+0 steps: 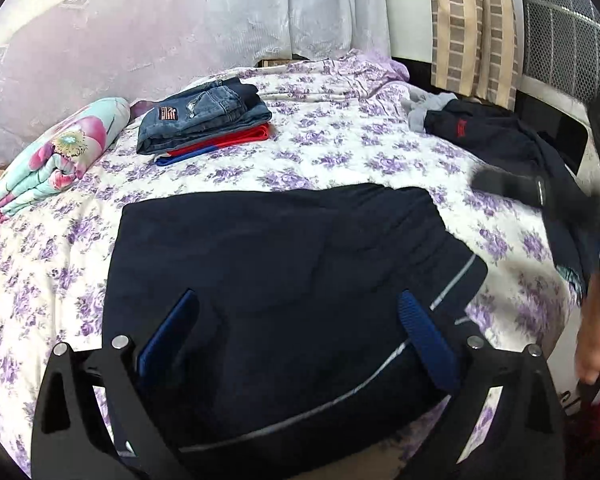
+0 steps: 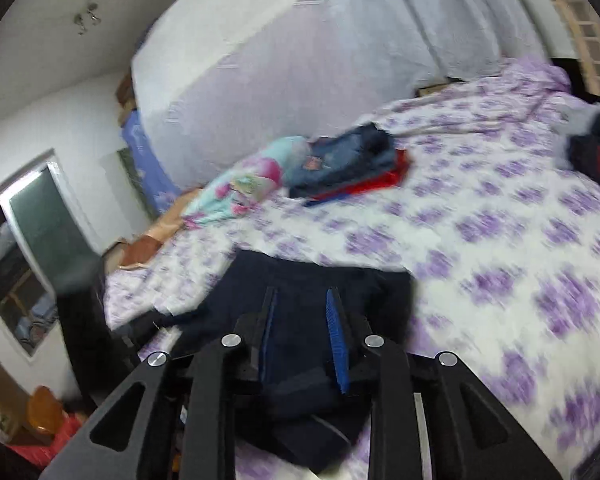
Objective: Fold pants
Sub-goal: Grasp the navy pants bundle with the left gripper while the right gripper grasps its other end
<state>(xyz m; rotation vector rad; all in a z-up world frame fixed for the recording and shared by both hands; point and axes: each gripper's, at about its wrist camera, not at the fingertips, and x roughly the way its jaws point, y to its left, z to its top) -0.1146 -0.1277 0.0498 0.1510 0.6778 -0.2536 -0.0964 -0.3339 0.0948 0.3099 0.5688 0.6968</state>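
Dark navy pants [image 1: 280, 240] with a thin pale stripe lie folded on the purple-flowered bed sheet [image 1: 340, 152]. My left gripper [image 1: 296, 298] hovers over their near part, open wide, and its blue fingertips [image 1: 410, 308] press on nothing. In the right wrist view the same navy pants [image 2: 360, 292] spread ahead. My right gripper [image 2: 302, 312] has its jaws close together, with a bunched fold of the navy cloth caught between them. That view is blurred. A person's hand [image 1: 596, 340] shows at the right edge of the left wrist view.
A stack of folded jeans [image 1: 204, 120] on red and blue clothes sits at the far left of the bed. Beside it lies a folded floral blanket [image 1: 56, 160]. Another dark garment [image 1: 492, 136] with a red logo lies at the far right, near the bed's edge.
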